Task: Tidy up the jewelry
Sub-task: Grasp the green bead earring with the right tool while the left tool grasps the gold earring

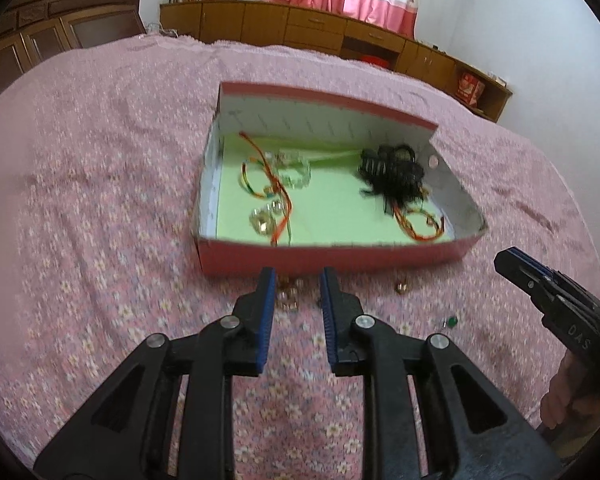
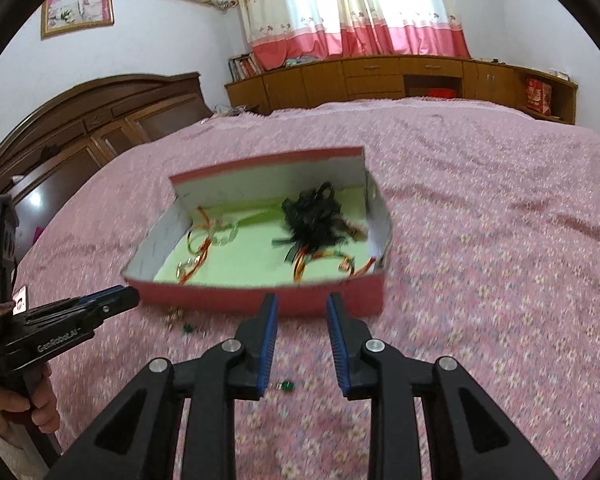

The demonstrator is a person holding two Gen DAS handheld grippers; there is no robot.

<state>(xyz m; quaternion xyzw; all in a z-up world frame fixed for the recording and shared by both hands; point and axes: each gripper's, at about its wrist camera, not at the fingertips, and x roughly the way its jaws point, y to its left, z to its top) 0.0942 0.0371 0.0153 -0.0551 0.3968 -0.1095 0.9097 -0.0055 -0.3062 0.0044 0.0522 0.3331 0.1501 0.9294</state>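
**Bedspread Inspection: Jewelry Box and Loose Pieces**

Pink floral bedspread (image 1: 100, 240) is occupied by an open red box (image 1: 328, 258) containing bracelets (image 1: 266, 184) and black hair ties (image 1: 394, 172). Loose beads (image 1: 288, 294) are noted beside its front wall. Left gripper (image 1: 298, 280) and right gripper (image 2: 302, 304) are held with jaws spread, nothing between them.

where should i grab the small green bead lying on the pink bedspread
Pinch the small green bead across its sides, coming straight down from above. It lies low and alone on the soft pink bedspread, outside the red box, so a level approach would snag fabric. The right gripper is nearest, jaws open and empty.
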